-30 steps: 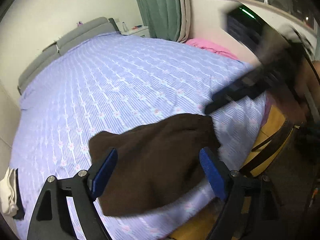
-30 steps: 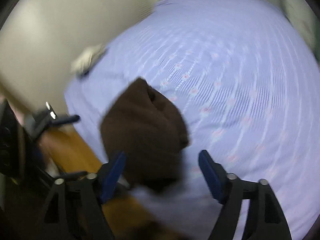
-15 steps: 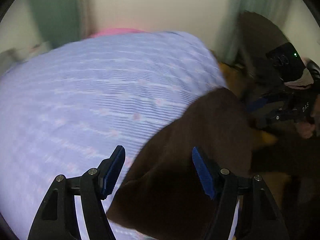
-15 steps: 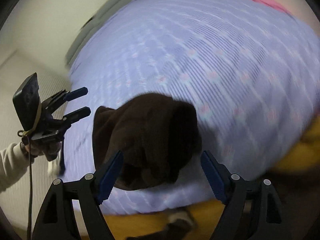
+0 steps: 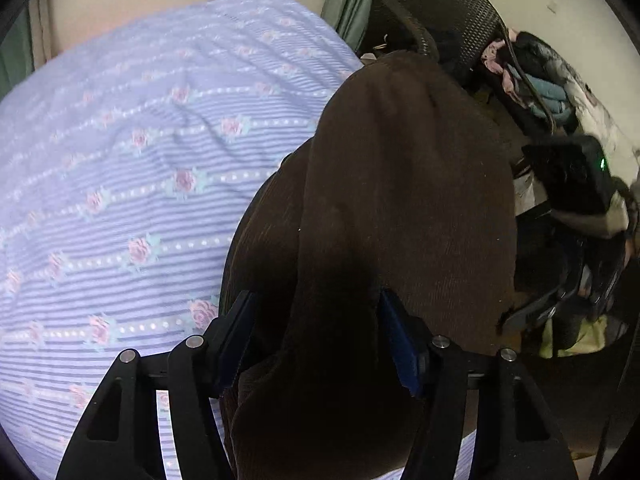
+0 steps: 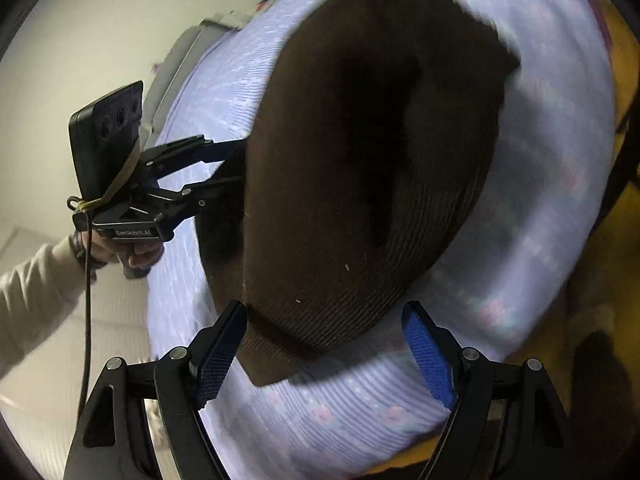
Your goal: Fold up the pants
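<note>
Lilac floral bedsheet (image 5: 120, 168) carries the brown corduroy pants (image 5: 392, 200), bunched at its near edge. Left gripper (image 5: 316, 344) has been closing astride a ridge — whether it pinches, I cannot tell; right gripper (image 6: 324, 356) gapes, empty. Better to seize the hem squarely — one layer only.

A big bed (image 5: 120, 160) has a purple striped sheet with little pink flowers. Dark brown pants (image 5: 400, 200) lie in a heap on it, near the edge.
</note>
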Tool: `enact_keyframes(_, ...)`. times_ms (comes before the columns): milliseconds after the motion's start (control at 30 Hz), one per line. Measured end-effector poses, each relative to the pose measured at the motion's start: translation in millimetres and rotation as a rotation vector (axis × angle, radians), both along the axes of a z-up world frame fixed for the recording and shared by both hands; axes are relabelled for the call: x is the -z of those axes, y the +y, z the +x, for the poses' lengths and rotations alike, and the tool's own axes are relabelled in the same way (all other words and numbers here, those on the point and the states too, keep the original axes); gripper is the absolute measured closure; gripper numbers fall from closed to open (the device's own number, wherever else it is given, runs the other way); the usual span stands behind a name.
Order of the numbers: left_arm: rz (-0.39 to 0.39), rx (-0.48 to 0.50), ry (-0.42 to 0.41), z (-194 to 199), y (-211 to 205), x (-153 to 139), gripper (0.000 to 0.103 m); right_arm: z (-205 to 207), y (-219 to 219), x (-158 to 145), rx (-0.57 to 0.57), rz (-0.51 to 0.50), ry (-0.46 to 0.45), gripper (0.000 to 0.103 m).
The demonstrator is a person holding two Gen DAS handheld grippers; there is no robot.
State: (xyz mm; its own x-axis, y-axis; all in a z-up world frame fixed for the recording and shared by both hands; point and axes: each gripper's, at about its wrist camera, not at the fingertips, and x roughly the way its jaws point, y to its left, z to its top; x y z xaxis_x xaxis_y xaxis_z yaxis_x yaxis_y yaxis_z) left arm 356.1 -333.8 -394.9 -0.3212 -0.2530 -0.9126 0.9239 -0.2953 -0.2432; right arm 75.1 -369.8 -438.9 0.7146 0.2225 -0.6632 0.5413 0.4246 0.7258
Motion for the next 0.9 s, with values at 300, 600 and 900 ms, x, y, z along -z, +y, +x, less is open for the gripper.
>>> enact_keyframes(300,-0.031,0.002,0.034,4,27,-16,0.084,19,21,-45,-0.099,-0.166,-0.042,0.073)
enact_keyframes(600,0.004,-0.018,0.002,19,43,1,0.08,31,37,-41,-0.037,-0.113,0.0,0.073)
enact_keyframes(900,-0.063,-0.091,-0.031,17,34,2,0.066,11,17,-19,-0.02,-0.083,0.04,0.066)
